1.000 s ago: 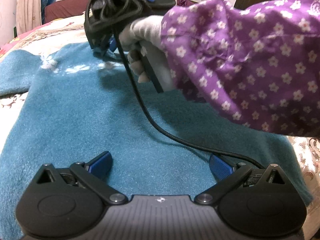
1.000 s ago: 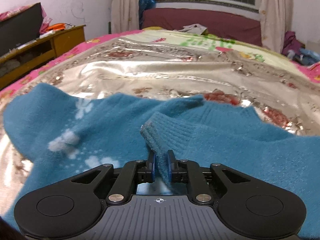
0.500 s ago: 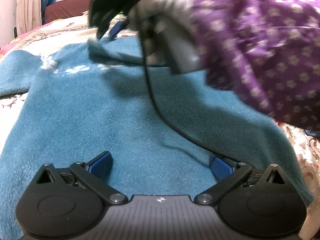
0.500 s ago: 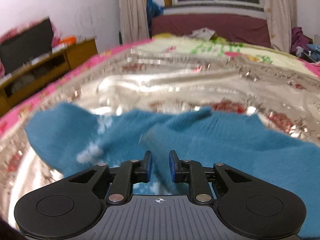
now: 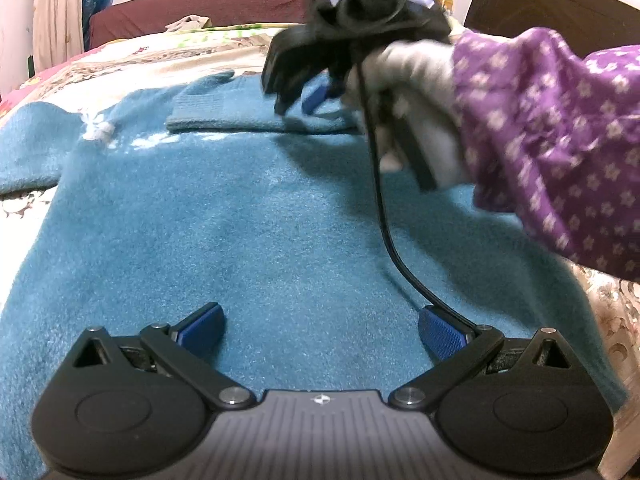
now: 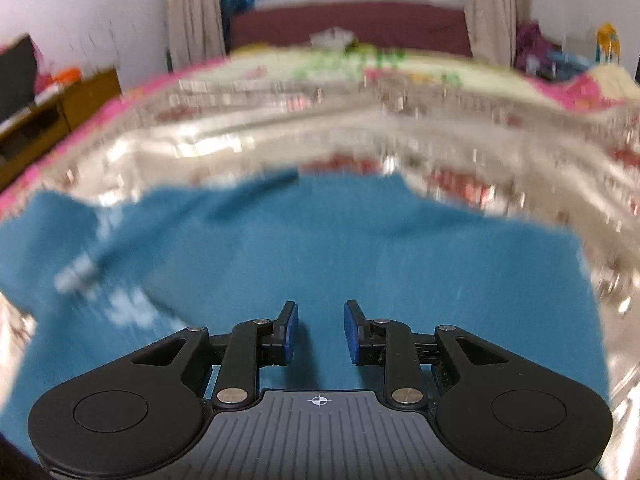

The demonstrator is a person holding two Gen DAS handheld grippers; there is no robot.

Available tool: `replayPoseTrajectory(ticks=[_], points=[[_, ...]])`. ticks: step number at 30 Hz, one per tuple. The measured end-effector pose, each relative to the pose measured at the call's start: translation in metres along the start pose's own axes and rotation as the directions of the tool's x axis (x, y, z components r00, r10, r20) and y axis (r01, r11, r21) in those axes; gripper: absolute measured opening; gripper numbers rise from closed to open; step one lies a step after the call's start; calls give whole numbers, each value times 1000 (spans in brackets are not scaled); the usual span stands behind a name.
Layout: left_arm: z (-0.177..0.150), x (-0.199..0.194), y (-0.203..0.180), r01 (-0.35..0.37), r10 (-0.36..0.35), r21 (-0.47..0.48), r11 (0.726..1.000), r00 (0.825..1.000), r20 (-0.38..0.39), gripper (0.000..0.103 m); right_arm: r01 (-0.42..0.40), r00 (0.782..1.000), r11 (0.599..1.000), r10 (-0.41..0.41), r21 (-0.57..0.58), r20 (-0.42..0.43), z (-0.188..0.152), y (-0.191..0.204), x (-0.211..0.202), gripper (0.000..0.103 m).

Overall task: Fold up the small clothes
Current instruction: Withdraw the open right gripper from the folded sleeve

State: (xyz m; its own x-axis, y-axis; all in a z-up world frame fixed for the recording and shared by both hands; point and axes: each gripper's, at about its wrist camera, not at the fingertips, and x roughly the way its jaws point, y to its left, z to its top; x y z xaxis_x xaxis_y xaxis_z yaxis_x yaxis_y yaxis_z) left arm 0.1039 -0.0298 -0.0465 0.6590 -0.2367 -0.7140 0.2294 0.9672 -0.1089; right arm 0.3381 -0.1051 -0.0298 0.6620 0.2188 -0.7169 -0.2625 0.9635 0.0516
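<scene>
A small teal sweater (image 5: 248, 220) with white flower marks lies flat on the bed. Its right sleeve (image 5: 240, 110) is folded across the chest, cuff pointing left. My left gripper (image 5: 320, 326) is open wide and empty, low over the sweater's hem. My right gripper (image 6: 318, 330) is open and empty, just above the sweater (image 6: 360, 248); in the left wrist view it (image 5: 308, 96) hovers over the folded sleeve, held by a gloved hand with a purple flowered cuff. The right wrist view is blurred.
A shiny floral bedspread (image 6: 360, 136) covers the bed around the sweater. The sweater's other sleeve (image 5: 28, 148) lies spread out to the left. A black cable (image 5: 384, 216) hangs across the sweater. A wooden cabinet (image 6: 60, 112) stands at the left, a dark headboard (image 5: 540, 8) at the right.
My right gripper carried the cuff leftward across the chest, opened and let it go, then lifted away. The left gripper has not moved.
</scene>
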Motion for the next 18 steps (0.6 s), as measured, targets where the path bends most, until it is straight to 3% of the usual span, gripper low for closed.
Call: replayPoseTrajectory(ticks=[9, 18], points=[[0, 4, 3, -3, 3, 9, 1000, 1000, 4, 103, -13, 999, 1000, 14, -15, 50, -12, -5, -42, 25], [-8, 0, 4, 3, -3, 19, 1000, 1000, 19, 103, 8, 998, 1000, -8, 2, 59, -50, -28, -100, 26]])
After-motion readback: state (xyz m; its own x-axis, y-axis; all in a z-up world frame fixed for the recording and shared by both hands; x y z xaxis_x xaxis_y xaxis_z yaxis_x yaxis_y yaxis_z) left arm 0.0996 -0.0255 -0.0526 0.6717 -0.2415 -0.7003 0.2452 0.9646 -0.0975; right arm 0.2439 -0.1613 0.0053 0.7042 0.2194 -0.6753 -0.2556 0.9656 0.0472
